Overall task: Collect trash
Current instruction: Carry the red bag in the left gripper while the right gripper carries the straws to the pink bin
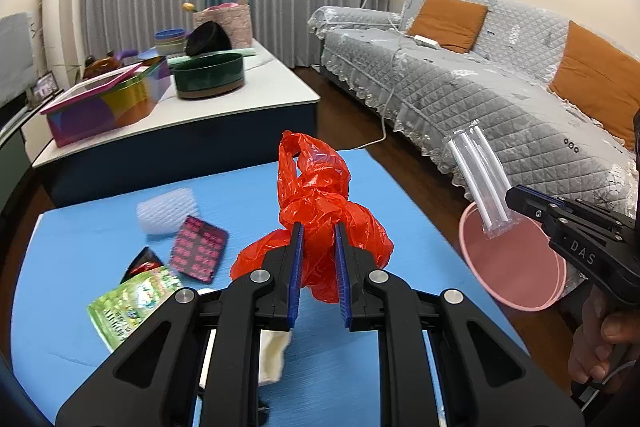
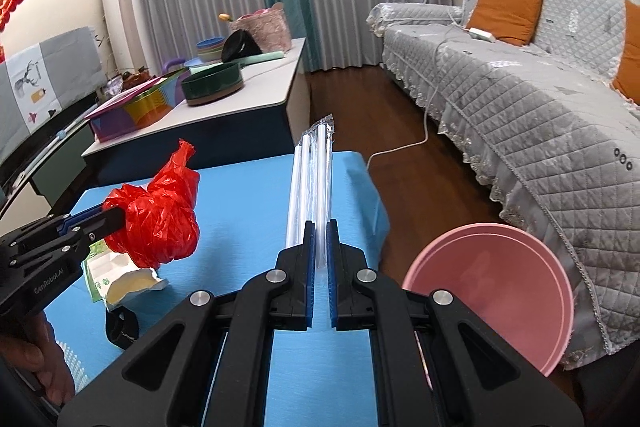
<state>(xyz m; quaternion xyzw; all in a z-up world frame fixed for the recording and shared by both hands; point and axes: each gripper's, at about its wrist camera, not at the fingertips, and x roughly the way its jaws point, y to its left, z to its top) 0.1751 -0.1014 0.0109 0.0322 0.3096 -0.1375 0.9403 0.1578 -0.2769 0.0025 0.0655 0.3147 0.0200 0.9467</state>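
My left gripper (image 1: 318, 231) is shut on a crumpled red plastic bag (image 1: 316, 203), held above the blue table (image 1: 100, 355); the same red plastic bag (image 2: 160, 219) shows at the left of the right wrist view. My right gripper (image 2: 320, 227) is shut on a clear packet of white straws (image 2: 312, 179), which sticks up and away from the jaws. From the left wrist view the packet of straws (image 1: 478, 179) hangs over a pink bin (image 1: 516, 267) off the table's right edge. Still on the table lie a green wrapper (image 1: 132, 303), a dark pink-patterned packet (image 1: 198, 249) and a white foam net (image 1: 166, 215).
The pink bin (image 2: 500, 287) stands on the wooden floor between the table and a grey quilted sofa (image 2: 540, 115). A white low table (image 1: 256, 91) behind holds a green bowl (image 1: 210, 75) and a colourful box (image 1: 108, 99). A white cable (image 2: 404, 147) runs across the floor.
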